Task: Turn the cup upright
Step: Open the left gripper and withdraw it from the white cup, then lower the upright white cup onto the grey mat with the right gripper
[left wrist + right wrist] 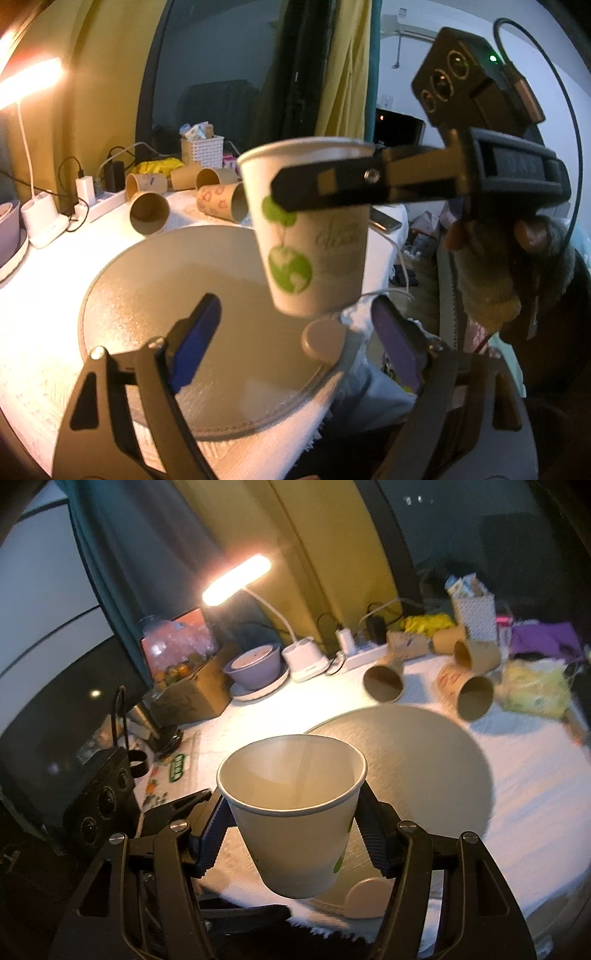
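While the right claw (291, 834) pinches the upright cup (295, 823) above the mat's edge (461, 738), the left claw (295, 343) hangs spread.

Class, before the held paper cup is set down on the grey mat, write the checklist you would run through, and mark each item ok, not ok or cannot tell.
1. Right gripper shut on the white cup, fingers on both sides: ok.
2. Cup mouth faces up, base down: ok.
3. Cup is above the grey round mat and not yet touching it: ok.
4. Left gripper is open and holds nothing, fingers apart below the cup: ok.
5. Small round disc lies on the mat's near edge, close under the cup; whether it blocks the landing spot: cannot tell.
6. Brown cups lying on their sides sit beyond the mat, out of the way: ok.
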